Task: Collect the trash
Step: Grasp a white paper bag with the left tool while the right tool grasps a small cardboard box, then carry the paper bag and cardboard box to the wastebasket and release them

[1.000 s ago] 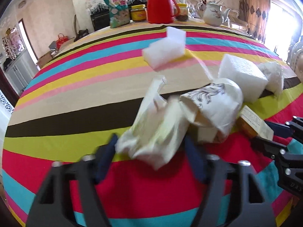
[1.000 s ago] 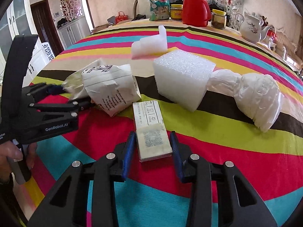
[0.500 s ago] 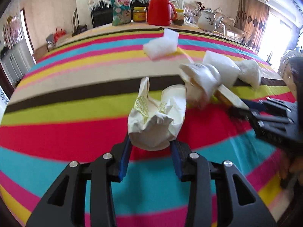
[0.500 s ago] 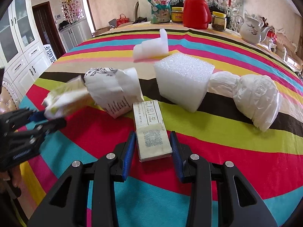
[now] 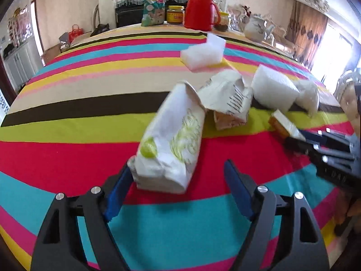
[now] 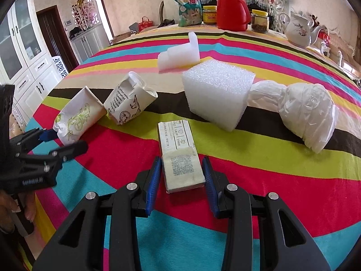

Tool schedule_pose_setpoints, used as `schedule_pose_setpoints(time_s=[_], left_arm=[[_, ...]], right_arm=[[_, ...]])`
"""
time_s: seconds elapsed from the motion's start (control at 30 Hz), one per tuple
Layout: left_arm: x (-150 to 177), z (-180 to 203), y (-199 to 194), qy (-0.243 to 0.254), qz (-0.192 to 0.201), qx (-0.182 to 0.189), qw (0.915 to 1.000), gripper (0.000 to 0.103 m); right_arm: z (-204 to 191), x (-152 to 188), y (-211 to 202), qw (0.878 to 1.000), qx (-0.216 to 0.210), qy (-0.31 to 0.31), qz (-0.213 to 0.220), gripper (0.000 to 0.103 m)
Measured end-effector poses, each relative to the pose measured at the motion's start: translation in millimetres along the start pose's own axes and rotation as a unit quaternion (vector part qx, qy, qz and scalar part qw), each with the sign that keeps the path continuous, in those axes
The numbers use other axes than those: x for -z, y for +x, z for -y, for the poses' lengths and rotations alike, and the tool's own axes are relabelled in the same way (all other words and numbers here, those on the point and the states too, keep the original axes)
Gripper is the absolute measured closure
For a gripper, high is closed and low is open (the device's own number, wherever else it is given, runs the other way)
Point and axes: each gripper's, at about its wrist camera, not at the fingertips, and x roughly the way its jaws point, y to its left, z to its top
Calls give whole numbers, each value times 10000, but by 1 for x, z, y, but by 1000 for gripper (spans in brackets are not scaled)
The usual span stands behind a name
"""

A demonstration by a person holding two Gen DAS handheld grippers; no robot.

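Observation:
A crushed white paper cup with green swirls (image 5: 171, 144) lies on the striped tablecloth between the wide-open jaws of my left gripper (image 5: 178, 180), its base touching the left finger; it also shows in the right wrist view (image 6: 77, 118). My right gripper (image 6: 182, 174) is shut on a flat tan box (image 6: 179, 155), seen from the left wrist view too (image 5: 285, 124). Another crushed cup with dark print (image 6: 129, 101), a white foam block (image 6: 215, 92), a wrapped white plastic bundle (image 6: 304, 110) and an L-shaped foam piece (image 6: 180, 53) lie beyond.
At the far table edge stand a red thermos (image 6: 232, 5), a green snack bag (image 6: 188, 5), jars (image 6: 259, 20) and a white teapot (image 6: 297, 30). White cabinets (image 6: 27, 52) stand left of the table. The left gripper (image 6: 45, 149) sits at the left table edge.
My left gripper has opened and let go of the green-swirl cup, which now lies on the cloth. It had first pulled the cup toward the near edge. The right gripper has stayed still on the box.

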Motion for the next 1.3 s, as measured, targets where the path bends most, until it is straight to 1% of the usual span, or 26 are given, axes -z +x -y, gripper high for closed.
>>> schedule_pose_setpoints(time_s=[0.03, 0.17, 0.2, 0.23, 0.33, 0.37, 0.43, 0.47, 0.57, 0.63, 0.77, 0.9, 0.97, 1.17, 1.3], left_arm=[[-2, 1, 1, -1, 20, -13, 10000, 25], [-14, -2, 8, -162, -19, 130, 9998, 25], [-15, -3, 11, -198, -38, 129, 9997, 31], [-14, -3, 13, -229, -75, 169, 9996, 47], [-9, -1, 5, -293, 147, 208, 9992, 50], [-8, 1, -1, -227, 260, 184, 9992, 50], [-5, 6, -20, -56, 564, -35, 9984, 50], [-4, 8, -31, -55, 672, -93, 9977, 50], [6, 5, -57, -285, 853, -80, 9959, 50], [14, 3, -69, -393, 1033, -184, 9937, 50], [26, -4, -82, -562, 1410, -329, 9879, 50], [30, -12, -86, -601, 1633, -294, 9843, 50], [32, -15, -84, -545, 1672, -261, 9841, 50], [28, -22, -73, -613, 1503, -59, 9867, 49], [29, -14, -76, -451, 1571, -101, 9865, 49]], right_arm=[[0, 0, 0, 10000, -10, 9, -8, 67], [1, 1, 0, 10000, -11, 32, -4, 67], [1, 0, 0, 10000, -9, 30, 1, 67], [1, 1, -1, 10000, -11, 31, 12, 67], [1, 1, -3, 10000, -10, 29, 74, 67], [0, 1, -3, 10000, -8, 15, 93, 67], [-2, 1, -5, 9999, 7, -34, 147, 67], [-2, 2, -7, 9998, 17, -54, 186, 67], [-5, 2, -10, 9996, 43, -114, 258, 67], [-5, 2, -9, 9996, 51, -115, 261, 67], [-5, 2, -11, 9994, 75, -69, 321, 67], [-5, 2, -14, 9990, 150, -74, 410, 67], [-7, 2, -15, 9988, 177, -73, 450, 67], [-18, 3, -19, 9975, 294, -257, 593, 67], [-19, 3, -21, 9969, 319, -320, 638, 67]])
